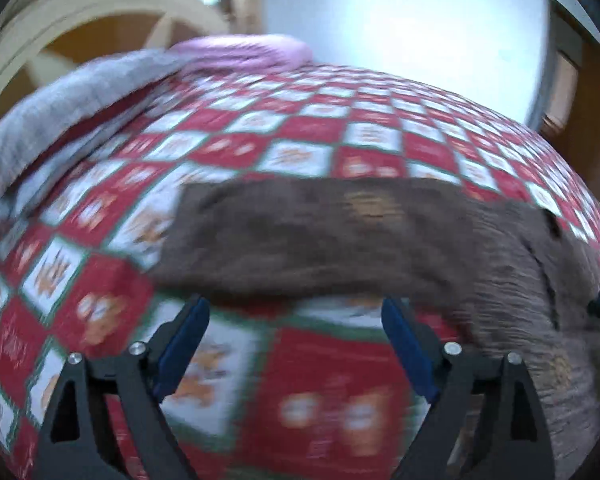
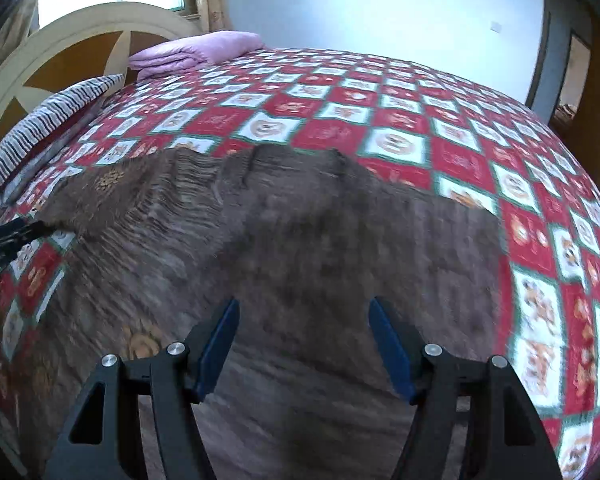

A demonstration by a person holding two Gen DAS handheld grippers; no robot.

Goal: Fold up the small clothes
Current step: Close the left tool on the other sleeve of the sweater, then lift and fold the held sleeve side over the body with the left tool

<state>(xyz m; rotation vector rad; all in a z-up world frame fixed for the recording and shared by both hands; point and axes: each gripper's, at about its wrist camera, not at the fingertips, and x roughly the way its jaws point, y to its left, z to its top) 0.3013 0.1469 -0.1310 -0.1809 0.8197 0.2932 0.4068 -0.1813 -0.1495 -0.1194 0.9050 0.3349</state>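
From the left wrist, the left gripper [image 1: 296, 316] has its blue-padded fingers [image 1: 186, 344] spread wide with nothing between them. It hangs above the red-and-white checked bedspread [image 1: 228, 136], just short of the near edge of a brown garment [image 1: 312, 236]. One part of the garment stretches flat across the bed ahead of the fingers, and the rest runs down to the right side of the view. A folded pink blanket [image 1: 240, 50] lies at the far end by the cream headboard [image 1: 100, 8], with a grey cloth [image 1: 64, 100] on the left. The view is blurred.

From the right wrist, the right gripper [image 2: 304, 320] is likewise wide open and holds nothing. It hovers over the middle of the brown garment [image 2: 300, 240], which spreads across the bedspread [image 2: 420, 120] beneath it; contact with the fabric cannot be judged. The left gripper [image 2: 8, 240] pokes in at the left edge, beside the garment's far left corner. A striped pillow [image 2: 48, 124] and the pink blanket [image 2: 196, 52] sit near the headboard [image 2: 80, 24].
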